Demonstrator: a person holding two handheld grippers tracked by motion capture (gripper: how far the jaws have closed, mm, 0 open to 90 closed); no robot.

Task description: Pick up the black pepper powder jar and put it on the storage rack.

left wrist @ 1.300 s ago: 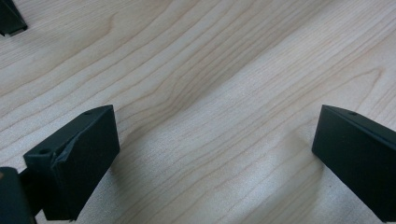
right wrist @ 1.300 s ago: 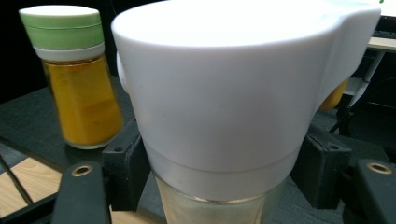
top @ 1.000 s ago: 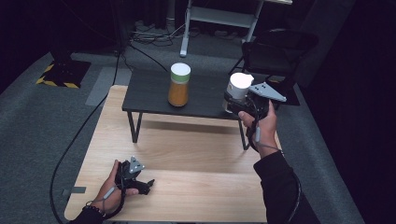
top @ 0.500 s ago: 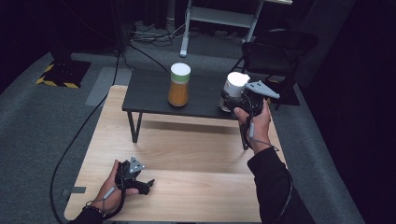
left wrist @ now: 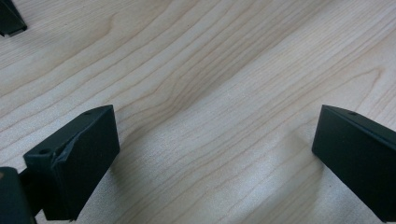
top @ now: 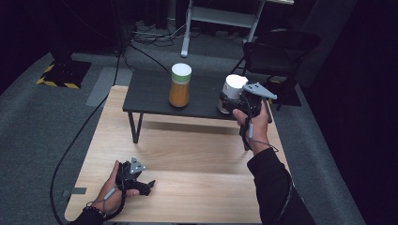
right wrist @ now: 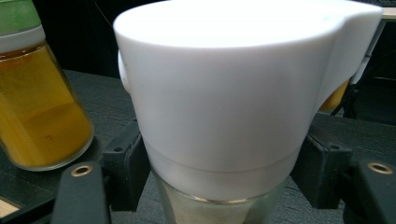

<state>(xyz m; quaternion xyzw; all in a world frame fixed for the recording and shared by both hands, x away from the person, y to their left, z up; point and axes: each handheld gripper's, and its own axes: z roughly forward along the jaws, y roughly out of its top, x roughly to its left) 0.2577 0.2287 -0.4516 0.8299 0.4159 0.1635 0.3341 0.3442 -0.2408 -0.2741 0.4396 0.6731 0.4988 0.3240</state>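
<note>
1. Right gripper [top: 230,104]: jaws clamped on the white-lidded jar [top: 231,93], one black pad on each side of it just under the lid, as the right gripper view shows [right wrist: 219,186]. The jar stands upright at the right end of the small dark table [top: 150,96]; whether its base rests on the top cannot be told.
2. Jar [right wrist: 224,107]: wide white cap with a moulded lug on one side over a clear glass body. No label, brand or writing can be read on it.
3. Left gripper [top: 141,186]: lies on the light wooden tabletop [top: 187,154], held by the left hand [top: 112,187]. In the left gripper view its jaws stand wide apart [left wrist: 215,154] with bare wood grain between them.
4. Second jar [top: 180,85]: green and white cap, orange-yellow contents, upright near the middle of the dark table, well apart from the held jar. No legible writing.
5. Surface: the dark table stands on thin legs on the far part of the wooden tabletop.
6. Room: dim, grey carpet [top: 42,122]; a black chair [top: 277,51] behind the table, a white metal frame [top: 220,16] farther back, a yellow-and-black striped plate [top: 58,77] on the floor at left, and cables [top: 80,136] trailing across the carpet.
</note>
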